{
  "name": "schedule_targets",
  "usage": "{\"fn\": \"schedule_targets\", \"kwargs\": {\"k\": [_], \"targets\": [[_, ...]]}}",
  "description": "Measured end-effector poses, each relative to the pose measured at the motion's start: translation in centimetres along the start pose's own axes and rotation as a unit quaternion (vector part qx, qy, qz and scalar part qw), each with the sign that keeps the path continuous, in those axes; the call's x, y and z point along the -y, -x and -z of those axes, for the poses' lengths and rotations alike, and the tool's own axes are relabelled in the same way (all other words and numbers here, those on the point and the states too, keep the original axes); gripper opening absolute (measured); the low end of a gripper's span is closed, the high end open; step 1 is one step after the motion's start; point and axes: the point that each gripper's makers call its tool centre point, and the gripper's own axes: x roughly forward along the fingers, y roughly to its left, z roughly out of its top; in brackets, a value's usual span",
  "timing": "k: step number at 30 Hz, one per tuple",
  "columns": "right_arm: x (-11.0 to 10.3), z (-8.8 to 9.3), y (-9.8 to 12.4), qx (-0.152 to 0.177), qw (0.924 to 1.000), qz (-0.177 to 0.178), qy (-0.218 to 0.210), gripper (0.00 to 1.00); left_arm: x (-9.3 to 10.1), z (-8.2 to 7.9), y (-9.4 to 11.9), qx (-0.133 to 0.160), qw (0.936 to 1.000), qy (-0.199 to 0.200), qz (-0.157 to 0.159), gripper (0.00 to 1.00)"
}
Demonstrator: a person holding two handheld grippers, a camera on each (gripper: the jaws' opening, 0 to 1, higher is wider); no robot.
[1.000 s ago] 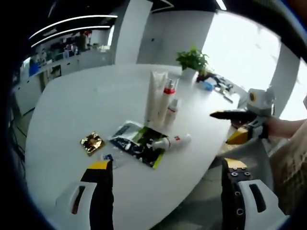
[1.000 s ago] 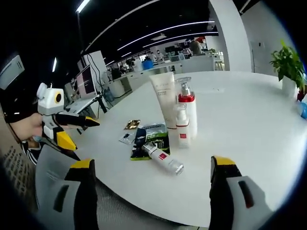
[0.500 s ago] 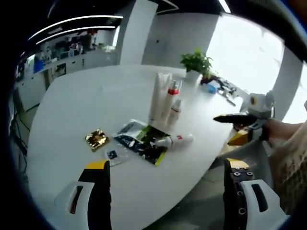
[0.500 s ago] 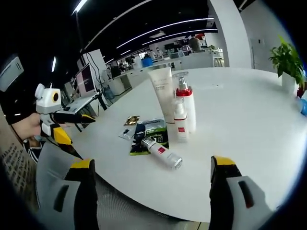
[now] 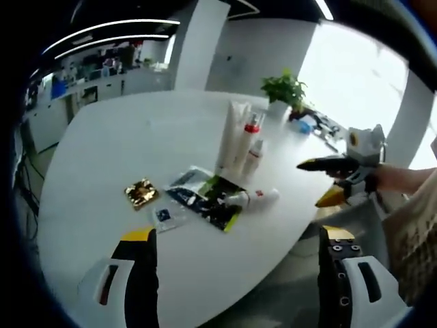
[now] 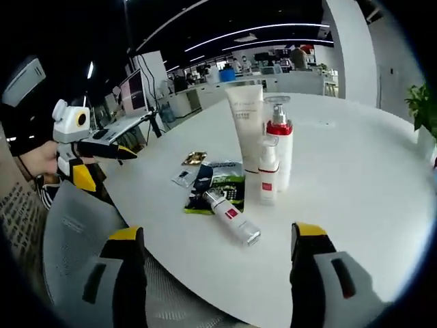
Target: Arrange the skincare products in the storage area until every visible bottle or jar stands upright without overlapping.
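Right gripper (image 6: 212, 273) swung left (jaws wide, both grippers). Small bottle (image 6: 232, 217) lies mid-frame beside dark packet (image 6: 218, 188); tube (image 6: 246, 126), two bottles upright behind. Left gripper (image 5: 235, 273) hovers.

No text could be read, red label on the small bottle (image 6: 267, 186) too blurred, red label on the lying tube (image 6: 231, 217) illegible, print on the dark sachet (image 6: 217, 188) at centre unreadable
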Motion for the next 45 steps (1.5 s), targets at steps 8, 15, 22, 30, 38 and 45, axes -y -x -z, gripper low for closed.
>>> {"fn": "schedule_targets", "kwargs": {"k": [8,15,22,30,38,45], "targets": [[0.0,0.0,-1.9,-0.048,0.9968,-0.035,0.053,0.72,-0.5,0.5,0.1,0.001,0.9999,0.013,-0.007,0.97],[-0.4,-0.1,-4.2,-0.084,0.9888,-0.060,0.108,0.66,-1.3,0.8,0.4,0.005,0.9996,0.024,-0.015,0.97],[-1.3,0.1,-6.2,-0.107,0.9803,-0.085,0.142,0.61,-1.9,1.2,0.6,0.006,0.9992,0.034,-0.020,0.97],[-1.7,0.6,-8.4,-0.133,0.9701,-0.100,0.177,0.56,-2.0,1.7,0.7,0.004,0.9989,0.043,-0.021,0.97],[-1.4,0.9,-10.2,-0.146,0.9650,-0.098,0.194,0.44,-2.1,2.3,0.7,0.001,0.9984,0.051,-0.022,0.97],[-1.0,1.1,-11.4,-0.160,0.9611,-0.083,0.210,0.33,-2.1,2.3,0.6,0.002,0.9983,0.054,-0.020,0.97]]}}
